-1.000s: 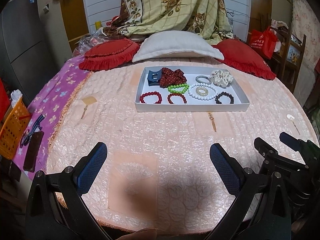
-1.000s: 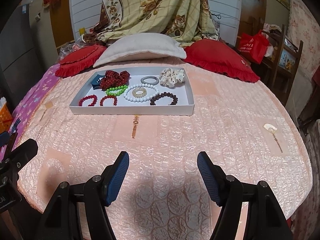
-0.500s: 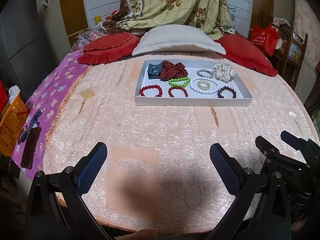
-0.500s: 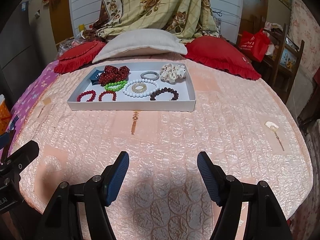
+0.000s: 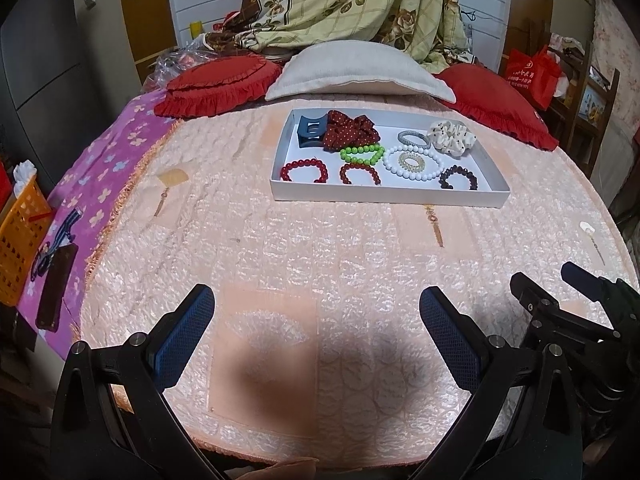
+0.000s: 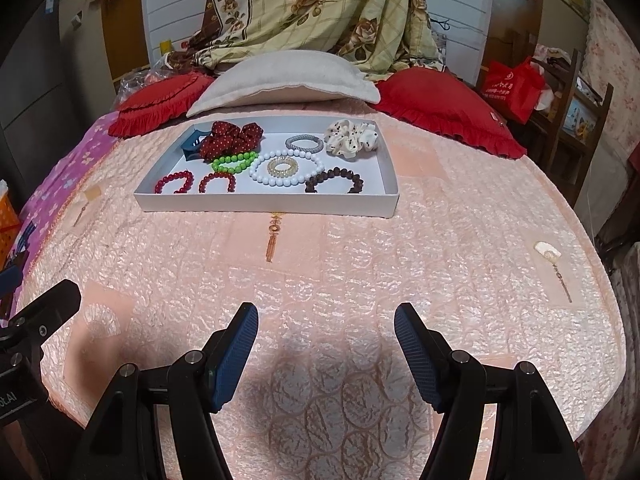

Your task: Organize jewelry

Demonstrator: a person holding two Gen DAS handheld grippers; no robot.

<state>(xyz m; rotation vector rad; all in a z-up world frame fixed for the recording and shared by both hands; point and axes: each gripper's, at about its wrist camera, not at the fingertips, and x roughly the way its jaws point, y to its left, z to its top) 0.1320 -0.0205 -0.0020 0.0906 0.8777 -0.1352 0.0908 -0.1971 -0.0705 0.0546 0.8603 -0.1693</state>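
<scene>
Little has moved since the earlier frames: the white tray (image 5: 390, 196) sits slightly lower and nearer in both views, and both grippers hover as before over the near part of the pink bedspread (image 6: 360, 264). Resting far and centre on the bed, the tray holds all the jewelry. The left gripper (image 5: 316, 320) and the right gripper (image 6: 326, 338) both stand released and empty, well apart from the tray. Likely soft and squashy, the red dotted scrunchie (image 5: 346, 132) and the white scrunchie (image 6: 352, 138) can be pinched anywhere. The white bead bracelet (image 6: 288, 168), red bracelets (image 5: 304, 170) and green bracelet (image 5: 362, 155) look light, smooth and prone to roll; pinching across one side of the loop seems safest. The blue hair clip (image 5: 310, 131) is stiff plastic.
</scene>
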